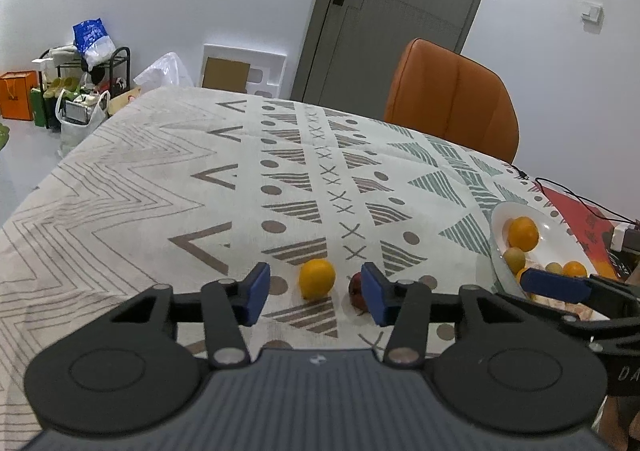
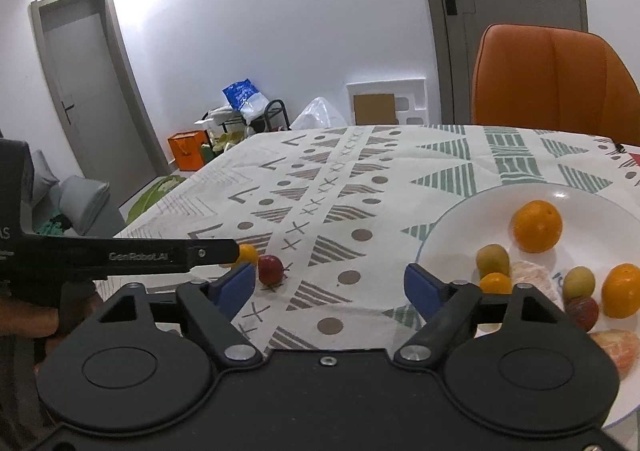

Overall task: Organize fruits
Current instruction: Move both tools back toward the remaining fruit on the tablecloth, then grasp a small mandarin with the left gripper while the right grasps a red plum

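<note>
A small orange [image 1: 317, 278] lies on the patterned tablecloth, just beyond and between the open fingers of my left gripper [image 1: 316, 297]. A small red fruit [image 1: 356, 291] lies beside it, partly hidden by the right finger. Both show in the right wrist view, the orange [image 2: 247, 254] half hidden behind the left gripper's body and the red fruit [image 2: 271, 269] next to it. A white plate [image 2: 448, 227] holds a large orange [image 2: 538, 226], smaller oranges, yellow-green fruits and peeled segments. My right gripper [image 2: 330, 285] is open and empty beside the plate's left rim.
An orange chair [image 1: 452, 99] stands at the table's far right edge. A black cable [image 1: 568, 191] and a red sheet [image 1: 580, 219] lie beyond the plate [image 1: 500, 251]. Bags and a rack [image 1: 80, 91] stand on the floor at the far left.
</note>
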